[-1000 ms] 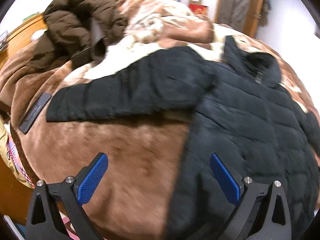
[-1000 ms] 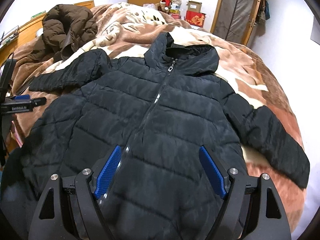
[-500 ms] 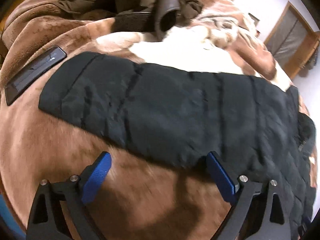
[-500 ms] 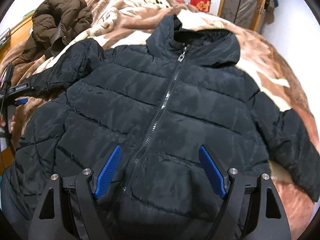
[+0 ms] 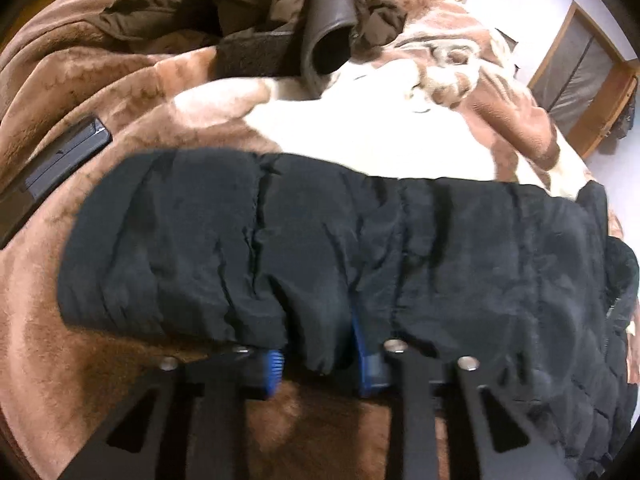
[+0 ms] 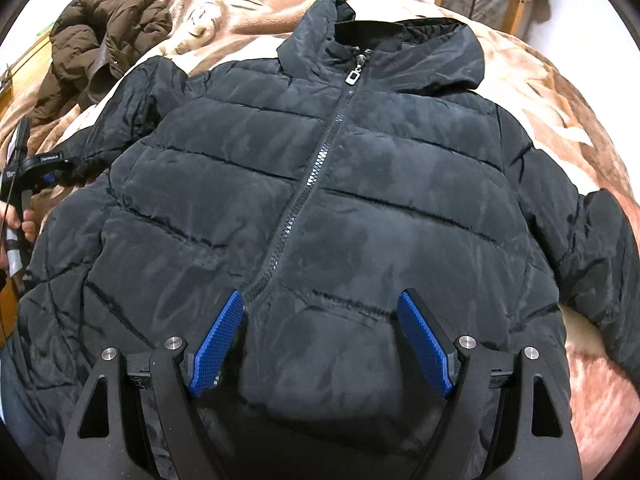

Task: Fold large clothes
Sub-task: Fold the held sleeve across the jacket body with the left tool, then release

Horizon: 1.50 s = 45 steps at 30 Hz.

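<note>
We see a black puffer jacket point(image 6: 320, 200) spread front-up on a bed covered by a brown and cream blanket point(image 6: 560, 92), its zipper point(image 6: 308, 184) closed up to the collar and its hood lying flat above.

From the right wrist view we get the whole garment: both sleeves extend outward, one toward the left edge of the picture and one down the right side. The right gripper point(image 6: 320, 336) hovers over the lower front of the jacket with its blue fingers point(image 6: 218, 340) spread wide, holding nothing; whether they touch the fabric we cannot tell. At the far left of this view the left gripper point(image 6: 44, 164) appears small, at the end of the jacket's sleeve, with part of the person's hand point(image 6: 22, 220) behind it.

The left wrist view shows what the other cannot: the sleeve point(image 5: 280, 248) close up, lying across the blanket, and the left gripper point(image 5: 320, 356) with its fingers point(image 5: 272, 368) drawn narrow and pinching a fold of the sleeve's lower edge between them. This view also shows a flat dark rectangular object point(image 5: 60, 156) lying on the blanket beyond the cuff, apart from the sleeve.

A crumpled brown jacket point(image 5: 248, 4) sits at the far side of the bed, well apart from the black one, and shows in both views point(image 6: 100, 40).
</note>
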Each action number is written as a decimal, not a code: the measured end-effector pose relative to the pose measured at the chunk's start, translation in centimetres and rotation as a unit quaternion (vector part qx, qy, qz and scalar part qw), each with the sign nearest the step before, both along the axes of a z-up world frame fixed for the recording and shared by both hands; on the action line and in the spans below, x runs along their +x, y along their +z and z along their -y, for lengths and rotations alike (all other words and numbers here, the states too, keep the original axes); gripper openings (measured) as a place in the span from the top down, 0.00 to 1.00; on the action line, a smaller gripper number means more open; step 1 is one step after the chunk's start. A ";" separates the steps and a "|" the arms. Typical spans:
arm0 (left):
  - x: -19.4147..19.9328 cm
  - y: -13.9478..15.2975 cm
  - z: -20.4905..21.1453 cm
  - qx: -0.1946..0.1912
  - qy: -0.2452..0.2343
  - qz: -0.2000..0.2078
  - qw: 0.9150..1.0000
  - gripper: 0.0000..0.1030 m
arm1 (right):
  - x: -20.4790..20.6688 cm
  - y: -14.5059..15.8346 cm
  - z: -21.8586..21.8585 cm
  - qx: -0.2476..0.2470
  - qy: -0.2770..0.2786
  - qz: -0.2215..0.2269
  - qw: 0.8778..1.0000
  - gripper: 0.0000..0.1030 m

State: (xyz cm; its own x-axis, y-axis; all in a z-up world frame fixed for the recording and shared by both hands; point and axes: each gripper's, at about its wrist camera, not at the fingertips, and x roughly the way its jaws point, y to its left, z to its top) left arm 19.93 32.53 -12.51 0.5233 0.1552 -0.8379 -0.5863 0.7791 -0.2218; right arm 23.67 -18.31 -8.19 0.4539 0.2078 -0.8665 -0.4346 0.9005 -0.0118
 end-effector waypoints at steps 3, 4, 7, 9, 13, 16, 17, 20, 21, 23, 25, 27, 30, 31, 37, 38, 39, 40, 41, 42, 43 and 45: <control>-0.4 2.5 1.1 0.015 -0.010 0.011 1.000 0.79 | -0.8 0.5 0.5 -0.002 -0.001 0.004 1.000 0.23; -0.6 3.5 1.5 0.018 -0.013 0.019 1.000 0.80 | -1.0 0.7 0.6 -0.002 -0.001 0.007 1.000 0.23; -1.2 7.4 3.1 0.032 -0.032 0.050 0.998 0.80 | -1.7 1.4 1.4 -0.003 -0.008 0.018 1.000 0.23; -1.7 10.3 4.5 0.039 -0.054 0.076 0.995 0.80 | -1.9 1.9 2.2 0.001 -0.018 0.022 1.000 0.23; -1.6 15.7 8.9 0.065 -0.109 0.115 0.985 0.80 | -2.4 3.0 4.0 0.016 -0.038 0.028 0.999 0.23; -0.5 18.3 12.8 0.074 -0.153 0.134 0.976 0.80 | -2.8 3.7 5.3 0.026 -0.049 0.035 0.998 0.23; 0.0 18.8 14.2 0.074 -0.170 0.138 0.973 0.80 | -2.8 3.8 5.9 0.029 -0.054 0.037 0.997 0.23; 1.4 19.4 18.7 0.076 -0.218 0.141 0.963 0.80 | -2.9 4.2 7.3 0.038 -0.066 0.039 0.996 0.23; 2.0 19.2 20.2 0.078 -0.234 0.138 0.959 0.80 | -2.9 4.3 7.9 0.041 -0.072 0.040 0.996 0.23; 3.4 18.3 23.3 0.080 -0.266 0.128 0.952 0.80 | -2.9 4.2 9.2 0.048 -0.084 0.039 0.995 0.23; 4.4 16.9 26.6 0.075 -0.297 0.114 0.945 0.80 | -2.9 4.0 10.1 0.050 -0.092 0.037 0.994 0.23; 5.5 15.0 29.2 0.073 -0.323 0.098 0.938 0.79 | -2.9 3.7 11.1 0.052 -0.099 0.035 0.993 0.23; 6.9 11.7 32.9 0.051 -0.359 0.073 0.929 0.71 | -2.6 3.0 12.5 0.057 -0.112 0.027 0.992 0.23; 7.4 10.8 33.9 0.041 -0.368 0.063 0.927 0.63 | -2.5 2.7 13.0 0.060 -0.118 0.024 0.991 0.23; 7.0 8.0 39.4 -0.004 -0.423 0.053 0.904 0.28 | -2.3 1.6 14.9 0.062 -0.137 0.016 0.989 0.23; 6.7 8.3 39.8 -0.012 -0.430 0.059 0.901 0.26 | -2.3 1.5 15.0 0.062 -0.138 0.015 0.988 0.23; 6.4 8.7 40.2 -0.022 -0.437 0.067 0.897 0.25 | -2.3 1.6 15.3 0.063 -0.141 0.016 0.988 0.23; 6.2 9.2 40.3 -0.030 -0.443 0.074 0.893 0.22 | -2.3 1.7 15.4 0.063 -0.143 0.016 0.988 0.23; 5.8 9.8 40.4 -0.035 -0.448 0.081 0.890 0.18 | -2.2 1.8 15.5 0.064 -0.144 0.018 0.987 0.23; 5.4 10.4 40.5 -0.038 -0.452 0.088 0.887 0.18 | -2.3 2.0 15.5 0.065 -0.144 0.021 0.987 0.23; 5.0 11.0 40.6 -0.038 -0.456 0.094 0.884 0.17 | -2.4 2.3 15.5 0.065 -0.144 0.024 0.987 0.23; 4.2 12.1 40.3 -0.039 -0.460 0.102 0.881 0.17 | -2.5 2.9 15.3 0.067 -0.144 0.031 0.987 0.23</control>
